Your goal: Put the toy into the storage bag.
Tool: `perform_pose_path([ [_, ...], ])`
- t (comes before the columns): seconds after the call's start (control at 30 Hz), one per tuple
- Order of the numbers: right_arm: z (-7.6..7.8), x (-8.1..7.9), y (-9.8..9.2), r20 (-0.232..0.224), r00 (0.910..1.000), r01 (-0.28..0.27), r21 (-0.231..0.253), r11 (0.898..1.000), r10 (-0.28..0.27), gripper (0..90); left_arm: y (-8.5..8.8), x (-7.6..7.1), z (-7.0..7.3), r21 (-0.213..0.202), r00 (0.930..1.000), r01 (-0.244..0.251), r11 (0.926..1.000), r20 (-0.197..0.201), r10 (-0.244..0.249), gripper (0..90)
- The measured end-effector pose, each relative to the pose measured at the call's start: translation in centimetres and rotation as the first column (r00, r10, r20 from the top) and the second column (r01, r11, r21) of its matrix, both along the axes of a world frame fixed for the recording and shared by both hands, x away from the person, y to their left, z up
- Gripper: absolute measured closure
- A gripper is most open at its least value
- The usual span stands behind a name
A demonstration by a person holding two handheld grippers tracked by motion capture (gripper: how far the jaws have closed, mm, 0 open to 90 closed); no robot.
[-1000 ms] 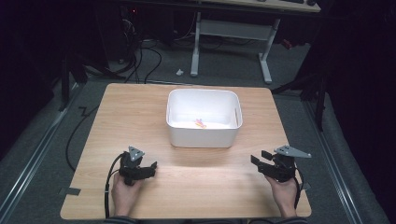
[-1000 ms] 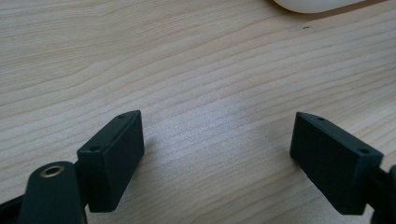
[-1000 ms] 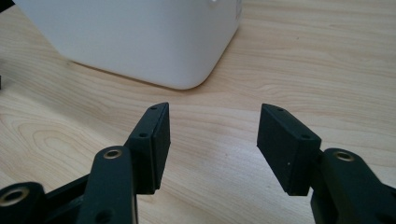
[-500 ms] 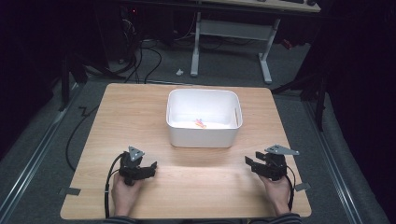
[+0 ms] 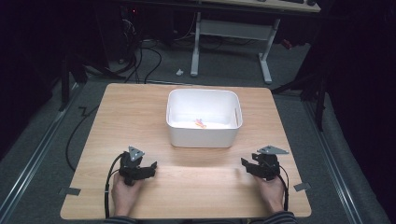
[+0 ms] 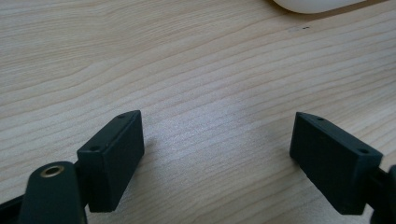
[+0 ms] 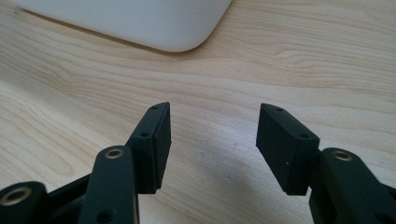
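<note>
Nearest the person, the left tool rests on the table in front of the white tub, released, nothing between its jaws. The right tool, also released and empty, has sunk since a second ago to rest on the table. Farther off, small orange pieces lie inside the tub. Both hands parked suggests a pause or finished work.

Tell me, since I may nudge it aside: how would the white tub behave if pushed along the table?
The white tub looks like thin plastic holding one small orange item, so probably light. Its wide flat base suggests it would slide on the smooth wooden table rather than tip. An off-centre push might spin it.
</note>
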State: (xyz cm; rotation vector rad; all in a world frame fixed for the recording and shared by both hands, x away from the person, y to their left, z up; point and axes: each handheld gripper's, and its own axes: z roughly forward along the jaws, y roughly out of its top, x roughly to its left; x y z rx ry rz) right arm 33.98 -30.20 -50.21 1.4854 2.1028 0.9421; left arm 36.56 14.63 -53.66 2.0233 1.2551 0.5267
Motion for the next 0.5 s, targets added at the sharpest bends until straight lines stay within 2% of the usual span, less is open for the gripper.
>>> perform_pose_path([
  [0.5, -1.1, 0.6, 1.4, -0.010, 0.9999, -0.012, -0.015, 1.000, 0.012, 45.2, 0.0, 0.0, 0.0, 0.000, 1.0000, 0.000, 1.0000, 0.000, 0.000, 18.0],
])
